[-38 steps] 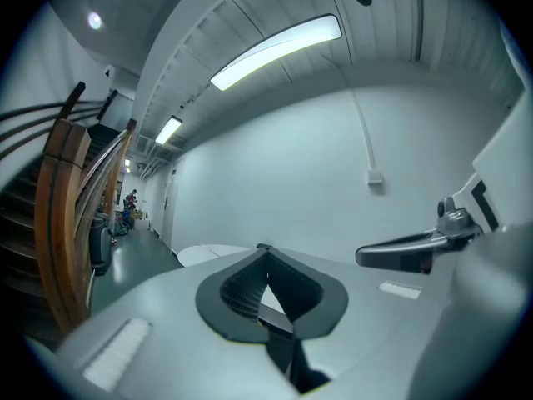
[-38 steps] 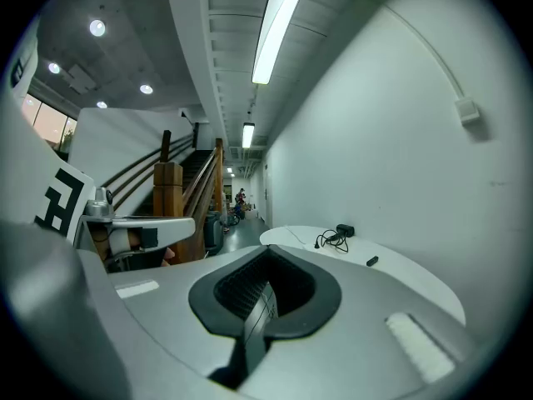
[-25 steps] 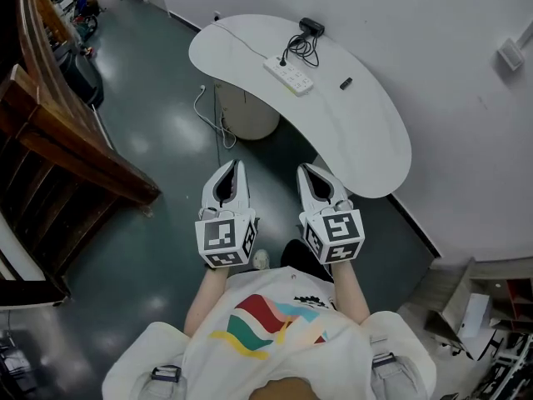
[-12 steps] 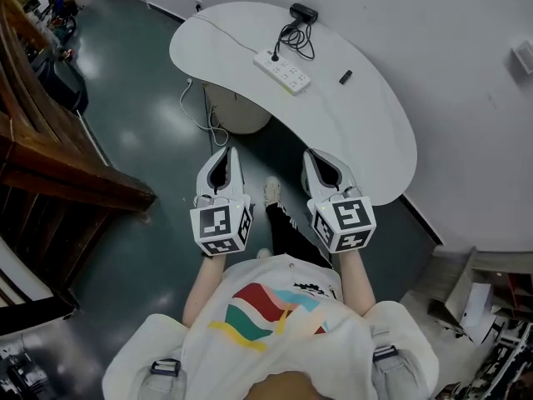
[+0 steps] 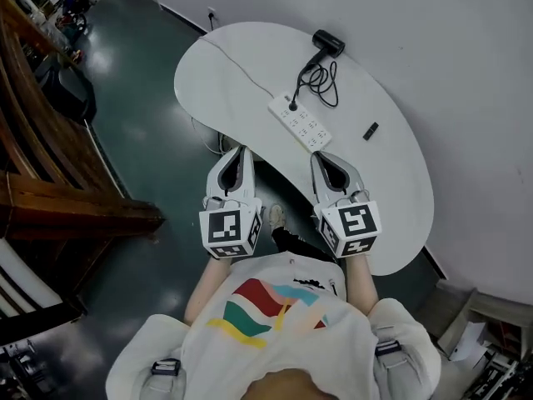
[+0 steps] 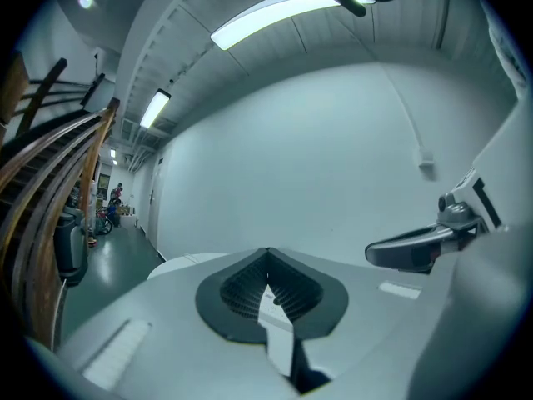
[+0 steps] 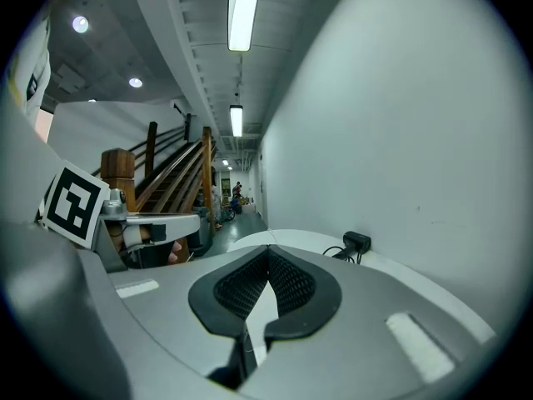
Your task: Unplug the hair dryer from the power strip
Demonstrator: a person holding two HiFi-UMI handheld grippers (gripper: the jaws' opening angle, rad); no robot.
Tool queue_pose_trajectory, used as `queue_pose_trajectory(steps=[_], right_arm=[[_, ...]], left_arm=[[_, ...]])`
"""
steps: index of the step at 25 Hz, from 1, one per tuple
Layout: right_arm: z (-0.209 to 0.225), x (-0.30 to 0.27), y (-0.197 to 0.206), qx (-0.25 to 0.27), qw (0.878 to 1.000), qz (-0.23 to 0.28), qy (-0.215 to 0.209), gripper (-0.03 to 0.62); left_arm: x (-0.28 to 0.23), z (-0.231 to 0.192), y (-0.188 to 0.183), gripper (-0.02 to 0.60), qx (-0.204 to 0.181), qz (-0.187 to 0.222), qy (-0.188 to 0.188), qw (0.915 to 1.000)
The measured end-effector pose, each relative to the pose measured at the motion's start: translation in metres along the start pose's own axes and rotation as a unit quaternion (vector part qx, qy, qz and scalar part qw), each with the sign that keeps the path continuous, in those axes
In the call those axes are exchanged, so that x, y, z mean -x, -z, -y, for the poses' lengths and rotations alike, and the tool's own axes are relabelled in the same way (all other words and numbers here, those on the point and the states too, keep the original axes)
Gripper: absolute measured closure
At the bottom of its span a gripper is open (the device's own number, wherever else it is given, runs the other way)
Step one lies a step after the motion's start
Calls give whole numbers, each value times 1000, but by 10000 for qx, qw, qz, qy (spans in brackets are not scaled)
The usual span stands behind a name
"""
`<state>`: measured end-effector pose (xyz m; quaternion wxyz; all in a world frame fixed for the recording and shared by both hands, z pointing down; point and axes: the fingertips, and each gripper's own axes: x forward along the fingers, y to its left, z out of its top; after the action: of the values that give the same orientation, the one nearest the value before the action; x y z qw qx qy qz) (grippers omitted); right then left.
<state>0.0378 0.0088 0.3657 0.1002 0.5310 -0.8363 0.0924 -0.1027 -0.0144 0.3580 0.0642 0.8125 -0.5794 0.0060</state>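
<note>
A white power strip (image 5: 304,123) lies on the curved white table (image 5: 225,65). A black plug (image 5: 292,105) sits in its far end, and a coiled black cord (image 5: 321,80) runs to the black hair dryer (image 5: 329,42) near the wall. The dryer (image 7: 357,242) also shows in the right gripper view. My left gripper (image 5: 236,152) hangs shut and empty just short of the table's near edge. My right gripper (image 5: 326,158) is shut and empty over the near edge, a little short of the strip.
A small black object (image 5: 371,131) lies on the table right of the strip. A wooden stair rail (image 5: 50,157) runs along the left. White cables (image 5: 208,132) hang under the table beside its round pedestal. The white wall (image 5: 450,73) stands behind the table.
Both grippers have moved forward together, from well back over the floor up to the table's near edge. Both stayed shut.
</note>
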Motion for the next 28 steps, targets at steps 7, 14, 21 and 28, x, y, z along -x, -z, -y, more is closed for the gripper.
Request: queue_pose_trajectory(steps=[7,14,21,28], right_arm=[[21,-70,-9,-155,9995,-121,-266,582],[43,-105,-26,-246,9996,-73,-67,582],[47,-124,-32,-152,9998,-127,54,582],[50,-130,-21,101,9991,-402,9,583]], left_arm=[[-71,-24,-11,583,-49,-106,-36,9999],[-124,-26,-13,583,-228,-263,348,9988],[-150,-34,-24,583,-179,-208,617,9977],[-157,-28,-15,583,-119,-335,903,9953]])
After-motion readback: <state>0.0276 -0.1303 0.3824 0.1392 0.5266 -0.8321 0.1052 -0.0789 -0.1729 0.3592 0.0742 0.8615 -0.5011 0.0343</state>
